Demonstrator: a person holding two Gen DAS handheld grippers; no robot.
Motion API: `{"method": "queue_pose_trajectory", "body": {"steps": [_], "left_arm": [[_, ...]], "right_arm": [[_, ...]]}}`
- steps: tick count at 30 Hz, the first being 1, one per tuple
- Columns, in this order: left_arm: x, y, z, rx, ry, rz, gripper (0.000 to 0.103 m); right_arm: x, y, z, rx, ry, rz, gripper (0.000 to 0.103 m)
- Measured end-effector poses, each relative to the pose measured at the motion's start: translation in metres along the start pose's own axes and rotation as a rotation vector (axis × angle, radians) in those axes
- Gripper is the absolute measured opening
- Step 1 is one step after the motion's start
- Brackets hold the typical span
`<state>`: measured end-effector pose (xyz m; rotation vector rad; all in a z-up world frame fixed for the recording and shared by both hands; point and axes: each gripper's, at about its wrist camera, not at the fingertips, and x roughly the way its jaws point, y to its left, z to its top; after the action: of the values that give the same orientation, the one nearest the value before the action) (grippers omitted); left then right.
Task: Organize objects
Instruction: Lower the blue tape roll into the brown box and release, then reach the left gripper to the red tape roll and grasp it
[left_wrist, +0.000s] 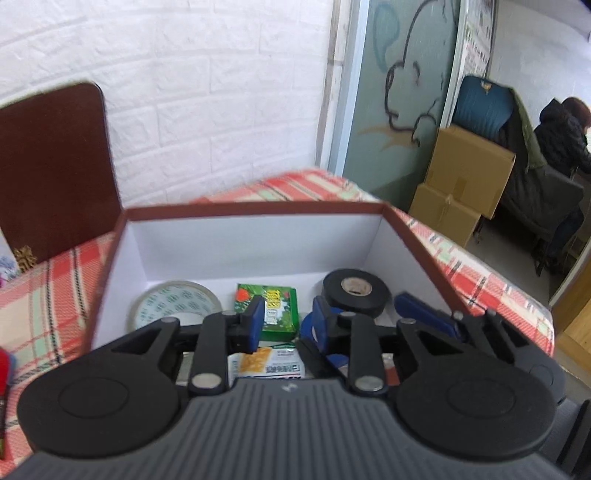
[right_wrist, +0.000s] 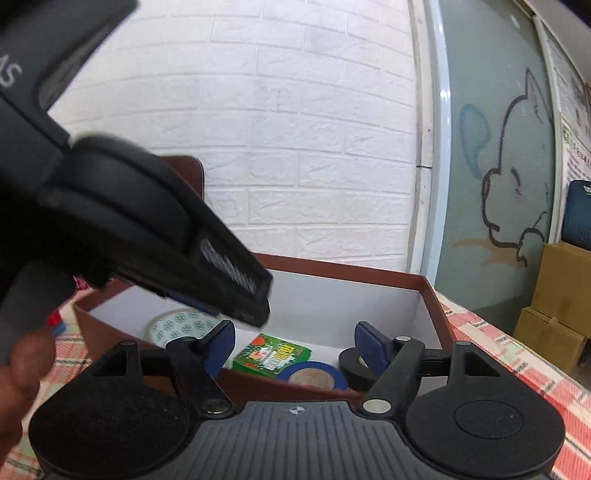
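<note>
Two grippers crowd one box (left_wrist: 255, 214) on the checked desk (left_wrist: 55, 288): the left gripper (left_wrist: 288, 321) and right gripper (right_wrist: 295, 347) both hang spread and empty over its black tape (left_wrist: 356, 295), blue tape (right_wrist: 314, 373), green packet (right_wrist: 271, 354) and clear tape (left_wrist: 173, 299). Likely risk, though blur hampers judging: fingers colliding, or clipping the rim and shoving the box.

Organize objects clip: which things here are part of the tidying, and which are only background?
Part of the job:
brown box
clear tape roll
green packet
black tape roll
blue tape roll
both grippers, open

Just lying about:
cardboard cartons
seated person
brown lid
</note>
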<state>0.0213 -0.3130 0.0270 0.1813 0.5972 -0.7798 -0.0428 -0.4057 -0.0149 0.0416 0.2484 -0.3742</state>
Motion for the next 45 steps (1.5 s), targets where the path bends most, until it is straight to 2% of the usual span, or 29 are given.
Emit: {"method": "queue_pose_trajectory", "body": {"steps": [3,4,6,9,11,13,17,22,24,28,32,34,37,39,41,44,45], "left_arm": [[-0.022,0.007,-0.009,-0.002,-0.03,0.006,0.03],[-0.031,0.008,-0.014,-0.002,-0.042,0.01,0.031],[-0.046,0.012,-0.025,0.001,-0.064,0.023,0.035],[-0.064,0.021,-0.048,0.01,-0.077,0.062,0.04],[-0.07,0.03,-0.066,0.0,-0.051,0.093,0.04],[-0.073,0.046,-0.086,-0.027,-0.008,0.118,0.04],[-0.081,0.089,-0.123,-0.105,0.068,0.244,0.04],[-0.102,0.156,-0.165,-0.249,0.107,0.403,0.04],[-0.111,0.185,-0.179,-0.309,0.106,0.474,0.04],[-0.135,0.227,-0.206,-0.397,0.015,0.567,0.042],[-0.149,0.243,-0.221,-0.464,-0.086,0.516,0.04],[-0.147,0.239,-0.22,-0.444,-0.09,0.526,0.042],[-0.141,0.23,-0.219,-0.387,-0.088,0.542,0.051],[-0.141,0.231,-0.221,-0.383,-0.092,0.534,0.054],[-0.142,0.235,-0.223,-0.403,-0.103,0.52,0.054],[-0.144,0.239,-0.226,-0.427,-0.117,0.501,0.054],[-0.144,0.24,-0.226,-0.434,-0.121,0.496,0.054]], "right_arm": [[-0.017,0.008,-0.005,0.027,-0.028,-0.002,0.069],[-0.034,0.001,-0.011,0.035,-0.033,0.0,0.069],[-0.044,-0.002,-0.02,0.049,-0.02,0.021,0.07],[-0.048,0.019,-0.035,0.035,0.073,0.085,0.07],[-0.04,0.03,-0.044,0.019,0.158,0.14,0.07],[-0.05,0.054,-0.053,0.001,0.224,0.203,0.07],[-0.049,0.089,-0.064,-0.077,0.289,0.293,0.07],[-0.043,0.129,-0.071,-0.163,0.34,0.376,0.07],[-0.041,0.145,-0.072,-0.195,0.341,0.404,0.071],[-0.027,0.177,-0.066,-0.211,0.327,0.457,0.071],[-0.005,0.207,-0.048,-0.191,0.249,0.465,0.07],[0.016,0.219,-0.036,-0.175,0.222,0.459,0.07],[0.048,0.238,-0.023,-0.208,0.196,0.452,0.072],[0.067,0.256,-0.02,-0.29,0.194,0.445,0.081],[0.083,0.277,-0.025,-0.421,0.193,0.4,0.08],[0.098,0.289,-0.03,-0.498,0.197,0.434,0.079],[0.1,0.291,-0.032,-0.519,0.193,0.441,0.074]]}}
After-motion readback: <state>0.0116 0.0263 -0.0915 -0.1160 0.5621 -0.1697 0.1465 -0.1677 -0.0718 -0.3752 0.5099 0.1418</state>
